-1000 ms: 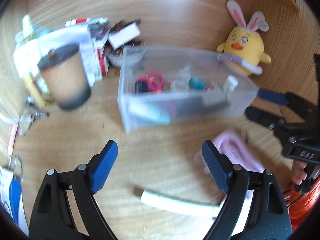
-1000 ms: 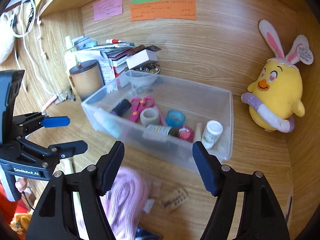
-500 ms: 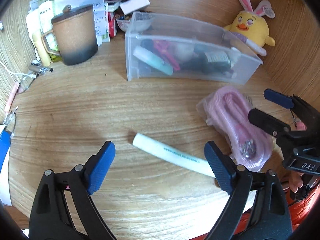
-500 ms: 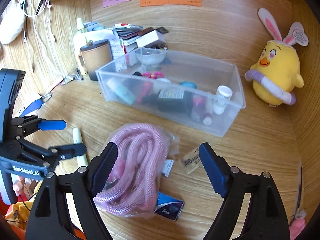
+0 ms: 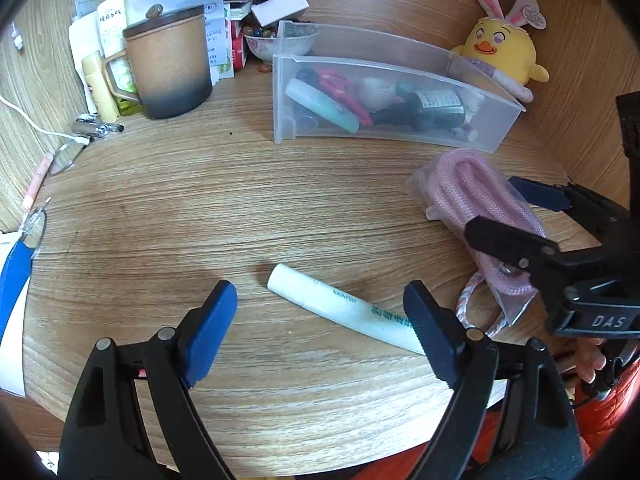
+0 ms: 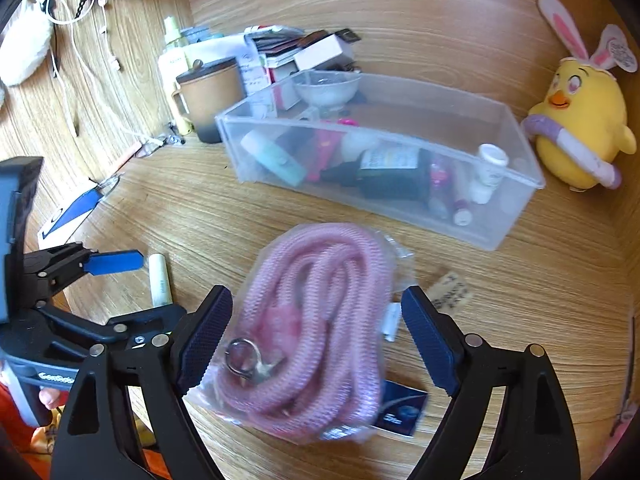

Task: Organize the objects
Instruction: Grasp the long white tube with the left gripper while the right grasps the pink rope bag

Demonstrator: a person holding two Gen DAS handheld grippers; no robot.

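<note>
A white tube (image 5: 340, 306) lies on the wooden desk between the fingers of my left gripper (image 5: 319, 292). Its jaws are closing and the pads are clear of the tube. A clear bag of pink rope (image 6: 320, 300) with a metal clasp lies between the fingers of my right gripper (image 6: 316, 294). Those jaws are opening and do not press the bag. The left wrist view shows the bag of pink rope (image 5: 468, 184) under the right gripper (image 5: 500, 208). The right wrist view shows the tube (image 6: 158, 276) at the left gripper (image 6: 156, 286). Behind stands a clear bin (image 5: 280, 100) holding scissors, bottles and tape.
A lidded brown mug (image 5: 172, 64), bottles, papers and a small bowl (image 5: 280, 40) crowd the back left. A yellow plush chick (image 5: 500, 48) sits back right. A paper tag (image 6: 452, 292) and a blue packet (image 6: 404, 408) lie by the rope. Glasses (image 5: 64, 156) lie at the left.
Both grippers have come down and pulled back from the bin toward the desk's front. The tube and the rope bag now lie between their fingers. The right jaws stand wider.
</note>
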